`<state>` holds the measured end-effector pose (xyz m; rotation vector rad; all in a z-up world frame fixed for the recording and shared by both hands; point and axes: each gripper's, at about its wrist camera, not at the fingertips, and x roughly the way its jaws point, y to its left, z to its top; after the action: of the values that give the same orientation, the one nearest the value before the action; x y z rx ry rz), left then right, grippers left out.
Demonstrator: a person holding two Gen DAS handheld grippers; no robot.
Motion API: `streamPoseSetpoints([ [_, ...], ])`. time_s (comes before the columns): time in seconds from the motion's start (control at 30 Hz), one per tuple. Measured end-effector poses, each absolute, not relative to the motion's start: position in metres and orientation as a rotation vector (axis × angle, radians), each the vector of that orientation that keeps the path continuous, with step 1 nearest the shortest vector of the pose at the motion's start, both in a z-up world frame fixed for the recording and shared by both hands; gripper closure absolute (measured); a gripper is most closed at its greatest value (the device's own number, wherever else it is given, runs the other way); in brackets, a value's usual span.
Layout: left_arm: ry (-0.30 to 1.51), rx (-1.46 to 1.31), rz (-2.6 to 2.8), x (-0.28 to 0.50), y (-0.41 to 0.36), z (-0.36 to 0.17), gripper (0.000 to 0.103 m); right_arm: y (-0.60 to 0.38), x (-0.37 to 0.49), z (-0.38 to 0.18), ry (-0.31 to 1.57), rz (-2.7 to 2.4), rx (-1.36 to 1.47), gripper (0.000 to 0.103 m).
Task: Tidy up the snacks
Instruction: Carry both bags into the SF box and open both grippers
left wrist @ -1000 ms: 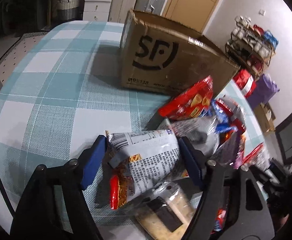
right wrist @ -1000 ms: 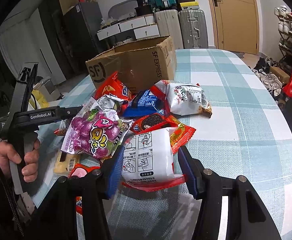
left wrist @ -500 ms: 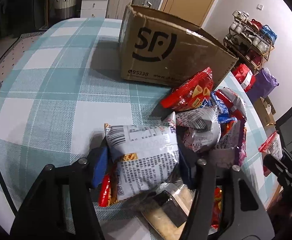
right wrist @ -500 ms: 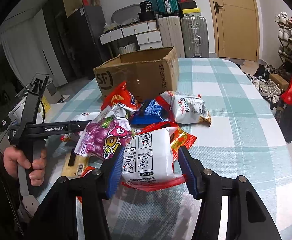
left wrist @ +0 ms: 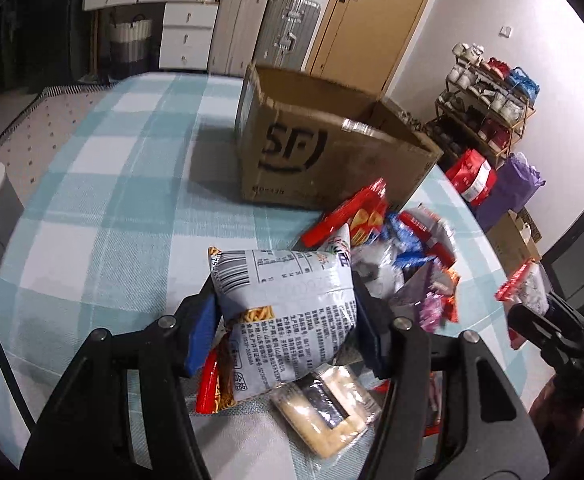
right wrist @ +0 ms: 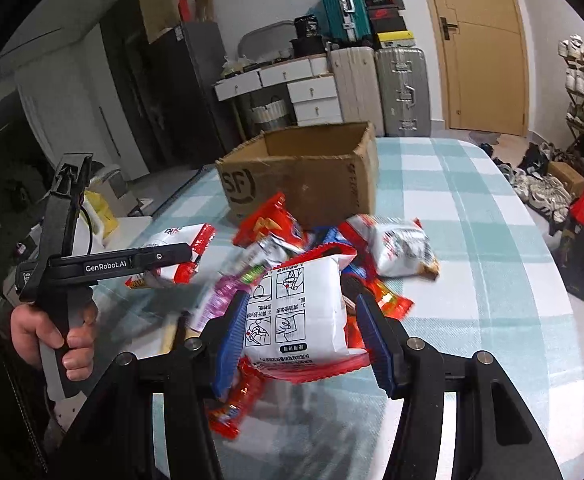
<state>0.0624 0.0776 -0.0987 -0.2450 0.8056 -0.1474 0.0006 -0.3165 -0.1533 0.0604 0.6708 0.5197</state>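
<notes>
**Two snack bags gripped, open box waiting beyond the pile**

The left claw (left wrist: 283,330) is clenched on a puffy silver-grey foil snack bag printed with a barcode and noodles (left wrist: 287,312), its blue pads pressing the bag's two sides. The right claw (right wrist: 302,334) is clamped the same way on a white pillow-shaped packet with red crimped edges and instruction drawings (right wrist: 298,314). Both bags look air-filled and light, with slick film that dents under the pads; the contents are probably brittle, so a gentle squeeze across the middle seems safer than pinching a seam.

In the left wrist view the brown corrugated cardboard box marked SF (left wrist: 324,152), top open, stands at twelve o'clock from the held bag on the teal-and-white checked surface (left wrist: 103,200). The loose heap of red, blue and purple snack packets (left wrist: 404,248) lies at about two o'clock, between claw and box. A clear-wrapped pale biscuit pack (left wrist: 328,412) sits at six o'clock below the bag. The box's near wall could catch a bag carried low
</notes>
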Motion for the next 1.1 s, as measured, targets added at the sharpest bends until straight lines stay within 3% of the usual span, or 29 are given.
streamPoseSetpoints([
  [0.5, 0.727, -0.243, -0.211, 0.066, 0.068, -0.041, 0.047, -0.305, 0.053, -0.115, 0.651, 0.671, 0.169, 0.048],
  [1.1, 0.717, -0.179, -0.243, 0.168, 0.050, 0.003, 0.046, -0.277, 0.145, -0.070, 0.643, 0.741, 0.138, 0.048],
])
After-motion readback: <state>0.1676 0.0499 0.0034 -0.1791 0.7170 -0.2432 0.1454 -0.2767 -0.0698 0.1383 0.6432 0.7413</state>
